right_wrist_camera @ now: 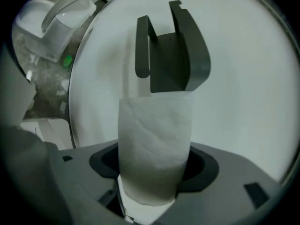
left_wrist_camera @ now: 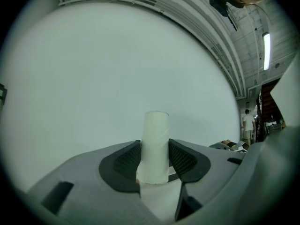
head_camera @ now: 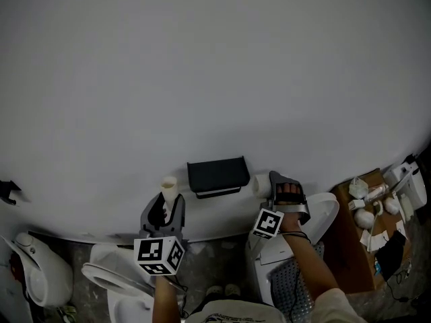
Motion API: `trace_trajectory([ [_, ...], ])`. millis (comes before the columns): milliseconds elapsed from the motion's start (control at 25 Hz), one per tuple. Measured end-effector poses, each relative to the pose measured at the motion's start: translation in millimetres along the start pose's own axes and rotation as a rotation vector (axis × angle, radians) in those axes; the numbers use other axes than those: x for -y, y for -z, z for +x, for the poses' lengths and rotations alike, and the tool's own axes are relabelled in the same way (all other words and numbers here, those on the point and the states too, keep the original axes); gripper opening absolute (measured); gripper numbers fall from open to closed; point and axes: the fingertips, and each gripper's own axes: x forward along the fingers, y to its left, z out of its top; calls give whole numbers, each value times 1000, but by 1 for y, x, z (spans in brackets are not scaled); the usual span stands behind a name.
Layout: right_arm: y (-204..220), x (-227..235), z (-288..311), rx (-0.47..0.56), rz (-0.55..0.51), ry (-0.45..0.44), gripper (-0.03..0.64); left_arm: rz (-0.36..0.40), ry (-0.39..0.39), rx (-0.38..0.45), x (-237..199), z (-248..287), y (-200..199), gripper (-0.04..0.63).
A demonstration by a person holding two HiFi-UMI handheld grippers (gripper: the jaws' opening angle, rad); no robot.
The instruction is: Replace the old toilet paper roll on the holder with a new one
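Observation:
The black wall holder (head_camera: pixel 216 176) hangs empty on the white wall; in the right gripper view this holder (right_wrist_camera: pixel 171 55) stands just ahead, turned on its side. My left gripper (head_camera: pixel 163 206) is shut on the old, bare cardboard tube (head_camera: pixel 168 186), held upright to the holder's left. The left gripper view shows that tube (left_wrist_camera: pixel 155 144) pinched between the pads of the gripper (left_wrist_camera: pixel 154 162). My right gripper (head_camera: pixel 277 192) is shut on a full white toilet paper roll (head_camera: pixel 260 184), right beside the holder's right end. The roll (right_wrist_camera: pixel 154 149) fills the gripper (right_wrist_camera: pixel 154 168).
A white toilet (head_camera: pixel 39 269) stands at lower left, another toilet seat (head_camera: pixel 111 274) lies under my left hand, and a third toilet (head_camera: pixel 324 214) is on the right. A brown shelf (head_camera: pixel 350 247) with small white items sits far right. A person (left_wrist_camera: pixel 247 125) stands far off.

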Motion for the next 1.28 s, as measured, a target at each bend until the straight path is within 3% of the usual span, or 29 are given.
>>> trace_trajectory([
  [840,-45,-19,-2,28,-19,16,308,3,-57,12,-24,-28,-6,189],
  [1280,-78,-9,-14,70,21,111,308,10,-104,17,-41,-49,-8,189],
])
